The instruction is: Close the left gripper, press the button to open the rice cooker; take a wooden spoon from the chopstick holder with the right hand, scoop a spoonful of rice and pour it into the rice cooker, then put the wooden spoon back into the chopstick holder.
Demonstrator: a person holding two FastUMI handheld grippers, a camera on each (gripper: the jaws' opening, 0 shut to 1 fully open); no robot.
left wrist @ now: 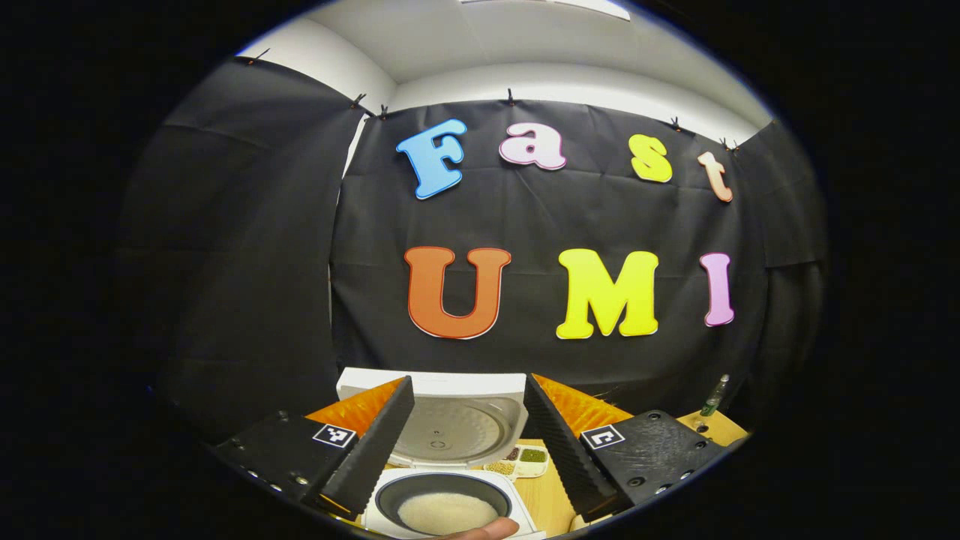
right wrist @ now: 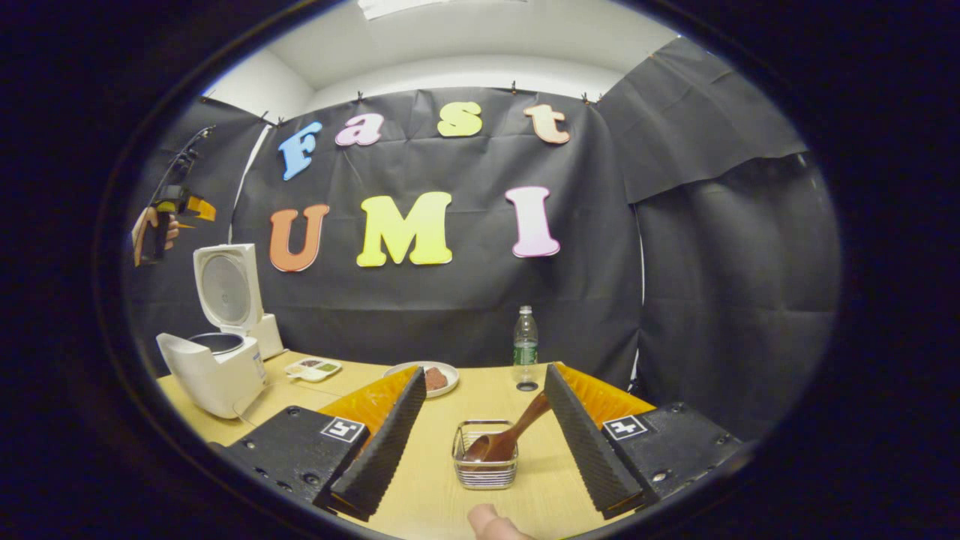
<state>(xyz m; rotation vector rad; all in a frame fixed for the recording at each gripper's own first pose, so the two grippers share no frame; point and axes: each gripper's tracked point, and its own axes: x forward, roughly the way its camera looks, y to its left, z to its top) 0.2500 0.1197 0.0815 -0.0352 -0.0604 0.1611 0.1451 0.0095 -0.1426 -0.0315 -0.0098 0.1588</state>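
Note:
The white rice cooker (right wrist: 214,375) stands at the table's left end with its lid (right wrist: 225,289) raised upright. In the left gripper view its dark inner pot (left wrist: 442,487) holds a layer of white rice (left wrist: 446,514). My left gripper (left wrist: 469,382) hovers open above the cooker, nothing between its fingers; the right gripper view shows it high up at the far left (right wrist: 169,206), held by a hand. My right gripper (right wrist: 486,371) is open, a little short of the wire chopstick holder (right wrist: 485,469). The wooden spoon (right wrist: 510,439) rests in the holder, bowl down, handle leaning up to the right.
A small compartment tray (right wrist: 313,367) lies beside the cooker, and a white plate (right wrist: 424,375) with brownish food sits behind the holder. A water bottle (right wrist: 525,345) stands at the table's back edge. A thumb (right wrist: 487,521) shows at the bottom, over the wooden table (right wrist: 420,487).

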